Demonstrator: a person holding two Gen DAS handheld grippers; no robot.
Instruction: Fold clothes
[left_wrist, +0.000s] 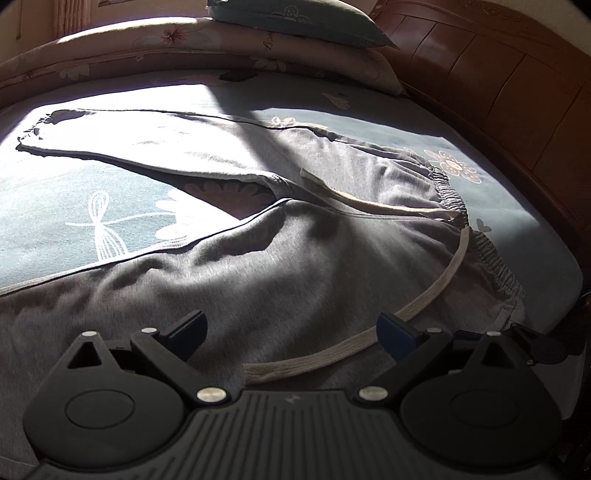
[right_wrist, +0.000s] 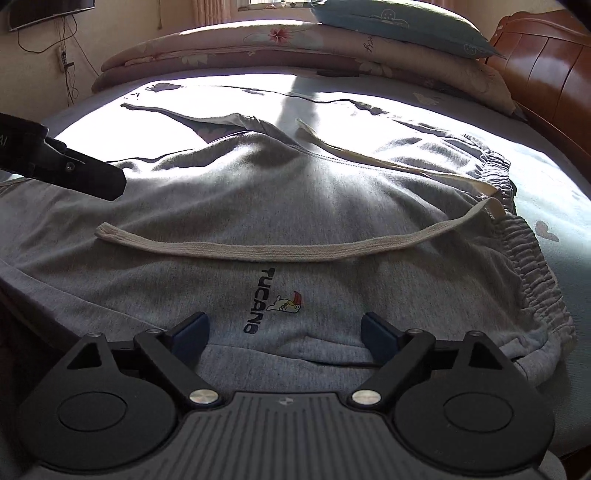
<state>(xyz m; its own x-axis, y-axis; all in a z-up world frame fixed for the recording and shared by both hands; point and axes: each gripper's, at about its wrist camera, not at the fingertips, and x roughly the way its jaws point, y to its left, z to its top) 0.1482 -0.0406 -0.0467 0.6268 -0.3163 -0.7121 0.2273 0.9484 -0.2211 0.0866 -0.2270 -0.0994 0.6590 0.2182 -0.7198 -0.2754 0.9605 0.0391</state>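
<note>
Grey sweatpants (left_wrist: 295, 251) lie spread on the bed, legs running left and the elastic waistband (left_wrist: 491, 258) at the right. A cream drawstring (left_wrist: 436, 291) curls over the hip. My left gripper (left_wrist: 291, 332) hovers open over the near leg, with only flat cloth below its jaws. In the right wrist view the sweatpants (right_wrist: 295, 192) show a TUCANO logo (right_wrist: 273, 299) under the drawstring (right_wrist: 258, 251). My right gripper (right_wrist: 286, 328) stands open just above the cloth by that logo, gripping nothing. The left gripper's dark finger (right_wrist: 92, 181) reaches in from the left.
A blue flowered sheet (left_wrist: 55, 199) covers the bed. Folded quilts with a pillow on top (right_wrist: 295, 40) are stacked along the far side. A wooden headboard (left_wrist: 498, 85) rises at the right. A wall screen with hanging cables (right_wrist: 48, 11) is at the upper left.
</note>
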